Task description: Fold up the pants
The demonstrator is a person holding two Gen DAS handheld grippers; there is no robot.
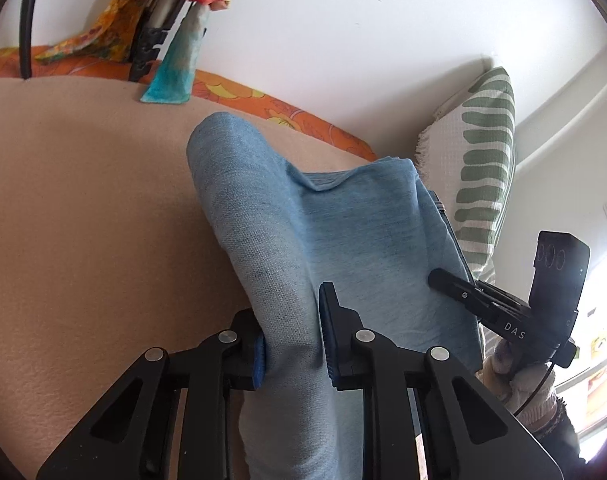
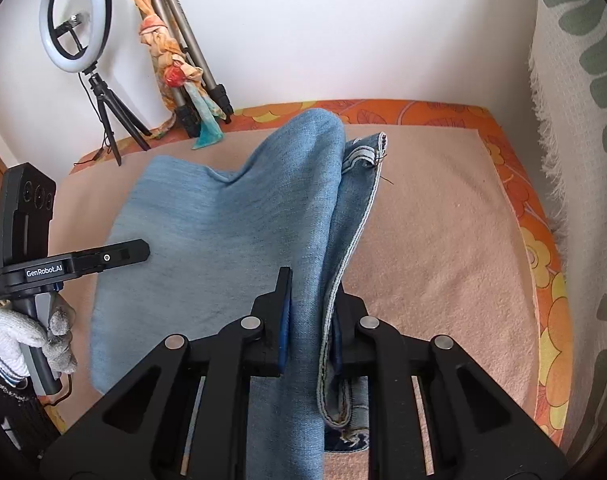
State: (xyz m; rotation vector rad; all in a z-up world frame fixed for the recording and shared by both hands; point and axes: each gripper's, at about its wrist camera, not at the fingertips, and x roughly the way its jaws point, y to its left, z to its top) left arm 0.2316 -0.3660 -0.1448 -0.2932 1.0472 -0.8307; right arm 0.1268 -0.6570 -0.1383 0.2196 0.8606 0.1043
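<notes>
Light blue denim pants (image 1: 343, 232) hang stretched between my two grippers above a beige blanket (image 1: 83, 220). My left gripper (image 1: 291, 344) is shut on a bunched edge of the pants. My right gripper (image 2: 309, 320) is shut on the pants (image 2: 231, 224) at another edge, with the hems (image 2: 367, 152) lying just past it on the blanket (image 2: 443, 240). In the left wrist view the right gripper (image 1: 439, 278) shows at the right, against the cloth. In the right wrist view the left gripper (image 2: 143, 250) shows at the left, held by a gloved hand (image 2: 31, 336).
The blanket covers a bed with an orange floral sheet (image 2: 543, 280). A ring light on a tripod (image 2: 75, 16) and a second tripod draped with a colourful scarf (image 2: 171, 60) stand at the far wall. A green-and-white patterned cloth (image 1: 483, 160) hangs on the right.
</notes>
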